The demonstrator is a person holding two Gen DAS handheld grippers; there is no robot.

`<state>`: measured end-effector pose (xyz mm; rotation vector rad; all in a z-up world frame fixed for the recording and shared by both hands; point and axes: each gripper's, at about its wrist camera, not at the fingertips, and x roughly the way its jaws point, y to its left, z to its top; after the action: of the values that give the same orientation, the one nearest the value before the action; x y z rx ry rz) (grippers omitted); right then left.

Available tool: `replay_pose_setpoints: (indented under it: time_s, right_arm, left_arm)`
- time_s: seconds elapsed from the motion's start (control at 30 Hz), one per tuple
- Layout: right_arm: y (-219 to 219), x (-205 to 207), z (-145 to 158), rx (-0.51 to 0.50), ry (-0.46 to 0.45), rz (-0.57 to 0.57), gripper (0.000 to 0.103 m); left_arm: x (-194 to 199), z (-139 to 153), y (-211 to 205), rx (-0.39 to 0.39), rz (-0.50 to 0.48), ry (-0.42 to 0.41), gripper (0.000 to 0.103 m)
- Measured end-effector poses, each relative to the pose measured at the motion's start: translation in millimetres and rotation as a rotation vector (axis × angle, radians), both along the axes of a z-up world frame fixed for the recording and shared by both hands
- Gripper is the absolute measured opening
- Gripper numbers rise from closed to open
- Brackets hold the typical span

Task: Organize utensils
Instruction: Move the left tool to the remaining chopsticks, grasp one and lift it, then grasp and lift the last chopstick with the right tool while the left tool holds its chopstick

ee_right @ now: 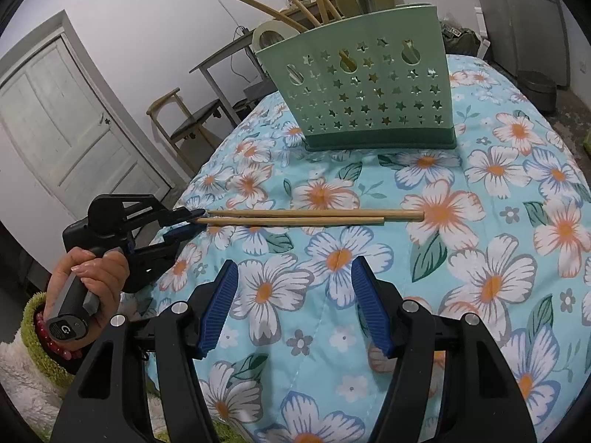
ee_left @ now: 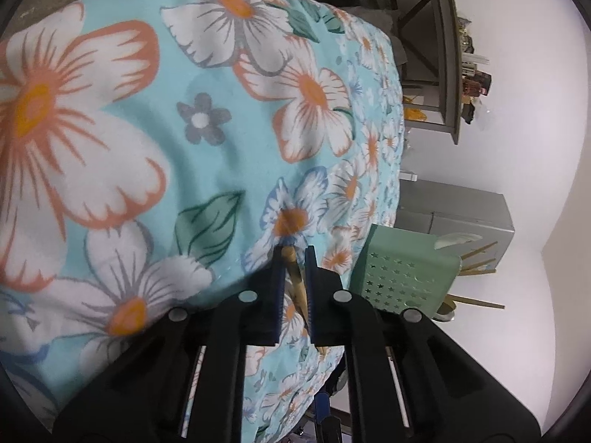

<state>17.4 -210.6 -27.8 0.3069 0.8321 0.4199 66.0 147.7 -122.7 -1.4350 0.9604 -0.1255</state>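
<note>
**Chopsticks pinched at the tip, holder off to the far side**

From my left wrist camera, my left gripper (ee_left: 294, 258) has its blue-padded jaws drawn close together on a wooden chopstick (ee_left: 297, 277). The stick runs slantwise through the narrow gap, from the far end of the pads back towards me. Whether one stick or both are caught I cannot tell here. The green star-punched utensil holder (ee_left: 399, 277) sits just to the right of the jaws in this rolled view, with wooden handles poking out of its mouth. The floral blue cloth (ee_left: 207, 147) fills everything else.

From my right wrist camera, the pair of chopsticks (ee_right: 310, 217) lies across the cloth in front of me, long axis running side to side. The left gripper (ee_right: 192, 217) has their thin ends, at the edge of the cloth; the thick ends reach away to the right. The holder (ee_right: 369, 92) stands upright beyond them, well apart, already holding several wooden utensils. My right gripper (ee_right: 295, 295) hangs with its jaws wide apart, nothing between them, just short of the middle of the sticks.

I judge the left hand the one to carry: the sticks must swing upright and travel away to the holder.
</note>
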Motion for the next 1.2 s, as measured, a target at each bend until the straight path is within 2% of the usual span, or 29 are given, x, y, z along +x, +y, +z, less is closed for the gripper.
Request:
replay_pose_setpoints:
  time_s: [0.23,0.5,0.7,0.8,0.97,1.13,1.2]
  right_arm:
    - [2.3,-2.7,5.1,-0.025,-0.018,-0.006,0.062]
    - [18.1,-4.8,12.0,-0.100,-0.051,0.018,0.062]
    - [38.4,1.3,23.2,-0.198,-0.106,0.061,0.062]
    - [56.2,8.5,29.9,-0.274,-0.149,0.093,0.062]
    - [95.1,21.3,33.8,-0.406,-0.214,0.174,0.062]
    - [145.3,35.3,21.0,-0.628,-0.268,0.278,0.054]
    - [158.7,40.7,14.4,-0.685,-0.267,0.312,0.050]
  left_arm:
    - [-9.3,21.0,2.2,-0.019,-0.022,-0.104,0.004]
    - [-13.9,88.9,13.4,0.112,-0.044,-0.338,0.004]
    - [-24.5,141.8,33.8,0.276,0.009,-0.508,0.004]
    - [-34.5,161.8,46.4,0.374,0.050,-0.569,0.004]
    - [-42.3,181.4,61.8,0.477,0.101,-0.621,0.004]
    - [-43.9,184.4,77.7,0.498,0.124,-0.633,0.004]
    - [-42.8,182.6,82.2,0.492,0.129,-0.634,0.004]
